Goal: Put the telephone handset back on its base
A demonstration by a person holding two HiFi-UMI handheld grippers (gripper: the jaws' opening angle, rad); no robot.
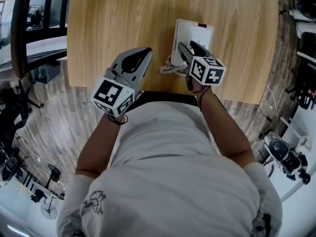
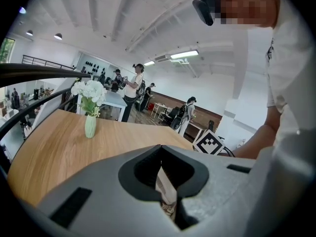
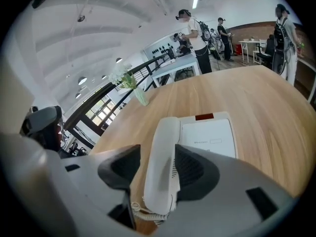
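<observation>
The white handset [image 3: 163,162] lay lengthwise along the left side of its base [image 3: 210,137], running away from the camera in the right gripper view, with its coiled cord [image 3: 143,212] bunched at the near end. It appeared to sit in the cradle, though whether both ends were fully seated could not be told from these views. The right gripper [image 1: 189,51] straddled it with its fingers released and spread wide: the handset stood between them, a clear gap showed on the left side, and the right finger was at most just beside the shell, so nothing was being squeezed. Judged by its look, the handset would be a light, stiff shell of smooth plastic, somewhat slippery under the pads, and the springy cord would tug at it if it were lifted or pushed. The best hold would be across the narrow middle of the grip, between the two swollen ends, where the sides run nearly parallel. The left gripper [image 1: 140,58] hung apart to the left above the wooden surface [image 1: 118,23], its fingers clenched together with only a thin pale sliver showing between them, too narrow to identify. Farther off on the surface stood a small vase of white flowers [image 2: 90,125].
</observation>
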